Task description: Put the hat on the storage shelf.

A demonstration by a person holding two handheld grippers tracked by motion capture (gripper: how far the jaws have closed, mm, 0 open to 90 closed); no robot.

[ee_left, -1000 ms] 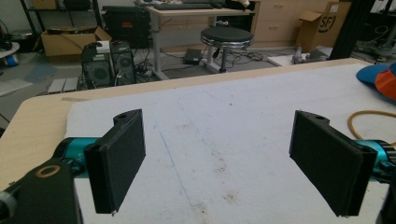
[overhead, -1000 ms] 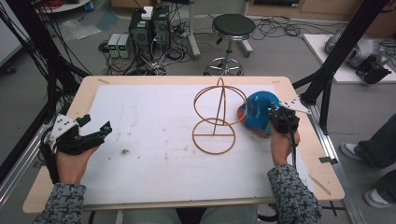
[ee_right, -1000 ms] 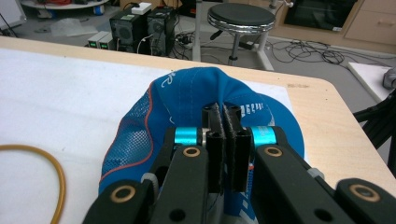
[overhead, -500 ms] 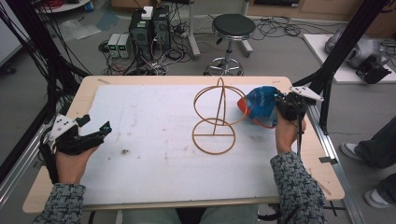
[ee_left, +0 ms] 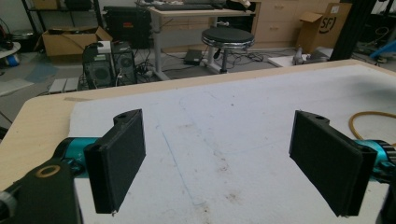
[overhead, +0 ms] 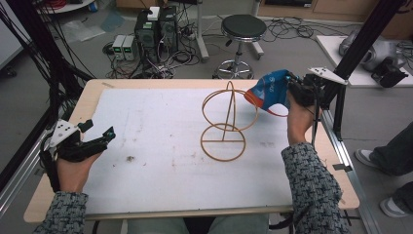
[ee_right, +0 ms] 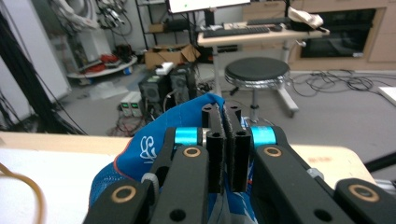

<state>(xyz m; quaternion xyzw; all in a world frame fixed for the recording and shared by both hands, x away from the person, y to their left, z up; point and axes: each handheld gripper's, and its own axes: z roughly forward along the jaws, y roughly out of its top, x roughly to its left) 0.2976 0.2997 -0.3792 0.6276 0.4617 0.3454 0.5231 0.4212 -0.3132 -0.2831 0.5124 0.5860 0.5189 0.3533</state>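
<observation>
2 grippers worked over the table [overhead: 146, 126]. On it stood a wire stand [overhead: 226, 122]. Since a second earlier, the right gripper [overhead: 292, 87], jaws clamped on a blue cap [overhead: 267, 92], had lifted the cap off the table beside the stand's upper ring, probably to hang it there. Left gripper [overhead: 100, 139] rested, jaws wide.

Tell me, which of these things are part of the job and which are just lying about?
In the job:
- blue cap, pinched shut in the right gripper
- wire stand, close beside it
- left gripper, open, waiting

Lying about:
- stool
- computer towers
- cardboard box
</observation>
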